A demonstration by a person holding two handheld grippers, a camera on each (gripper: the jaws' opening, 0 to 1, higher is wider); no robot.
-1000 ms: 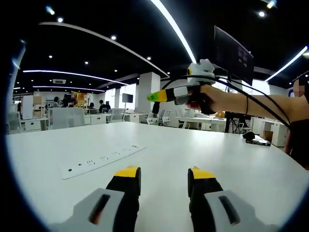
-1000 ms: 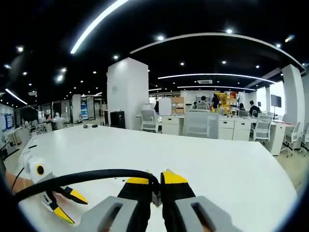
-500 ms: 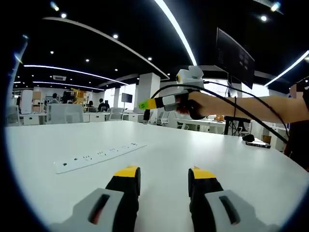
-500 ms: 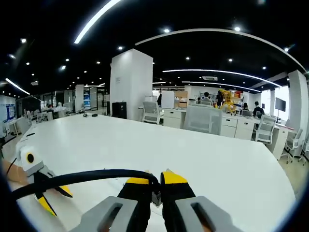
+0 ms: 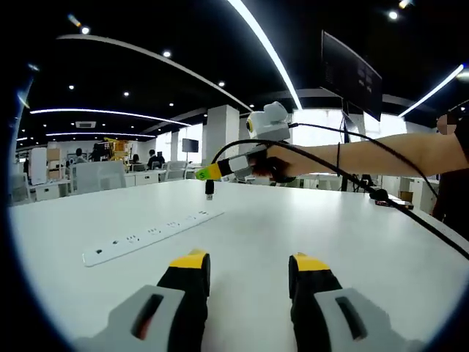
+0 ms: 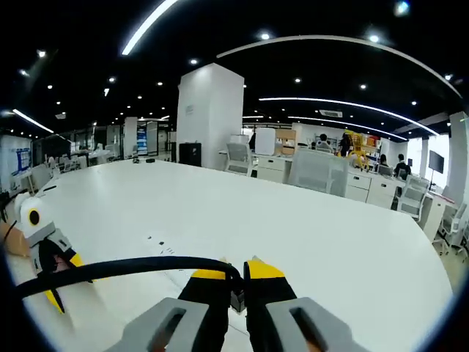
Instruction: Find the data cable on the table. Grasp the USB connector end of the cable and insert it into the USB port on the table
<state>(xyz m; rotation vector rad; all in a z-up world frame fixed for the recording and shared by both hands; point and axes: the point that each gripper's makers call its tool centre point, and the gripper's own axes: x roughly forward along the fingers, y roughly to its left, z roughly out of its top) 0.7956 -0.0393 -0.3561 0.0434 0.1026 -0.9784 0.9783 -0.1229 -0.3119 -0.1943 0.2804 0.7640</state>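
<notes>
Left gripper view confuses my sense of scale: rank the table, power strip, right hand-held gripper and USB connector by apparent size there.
Largest: table, by far.
Next: power strip and right hand-held gripper, too alike to rank; the strip is longer, the gripper bulkier.
Smallest: USB connector.

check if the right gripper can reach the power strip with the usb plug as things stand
Probably yes: the right gripper holds the USB connector pointing down over the table, near one end of the power strip, and nothing lies between them.
</notes>
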